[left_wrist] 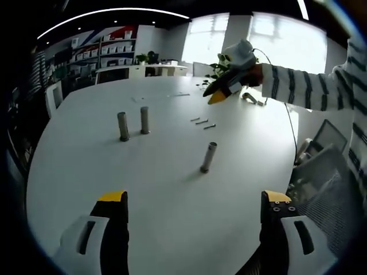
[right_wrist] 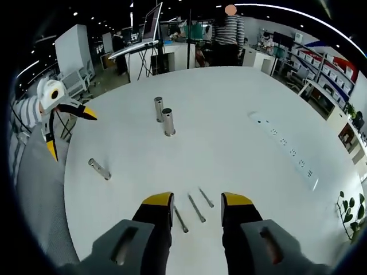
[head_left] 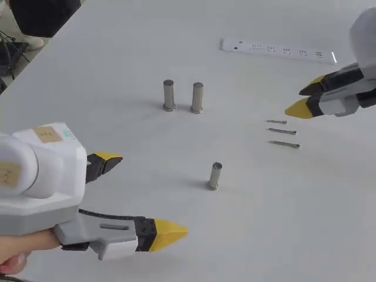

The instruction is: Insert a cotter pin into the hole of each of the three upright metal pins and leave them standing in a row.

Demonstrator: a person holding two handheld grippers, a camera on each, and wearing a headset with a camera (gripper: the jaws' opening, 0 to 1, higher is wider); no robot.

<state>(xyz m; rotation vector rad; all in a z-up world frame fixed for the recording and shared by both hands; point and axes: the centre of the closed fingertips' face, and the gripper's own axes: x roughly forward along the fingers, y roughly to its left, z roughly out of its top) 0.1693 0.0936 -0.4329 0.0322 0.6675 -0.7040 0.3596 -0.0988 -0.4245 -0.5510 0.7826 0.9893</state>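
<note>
Nearest, the left gripper (head_left: 141,194) hovers over the white table (head_left: 117,53), jaws wide apart and empty. Beyond it, a lone metal pin (head_left: 215,175) stands upright. To its right, three cotter pins (head_left: 282,131) lie loose, just ahead of the right gripper (head_left: 301,100), whose jaws are parted and empty. Farther back, two metal pins (head_left: 169,95) stand side by side. Farthest is a power strip (head_left: 279,50).

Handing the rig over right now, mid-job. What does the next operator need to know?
Left gripper: open, empty, held low near the lone metal pin.
Right gripper: open, empty, beside the three cotter pins lying loose on the table.
The other two metal pins stand side by side farther back.
Done: nothing inserted yet.
Left: fit a cotter pin into each metal pin, then bring the lone one into line with the pair.
</note>
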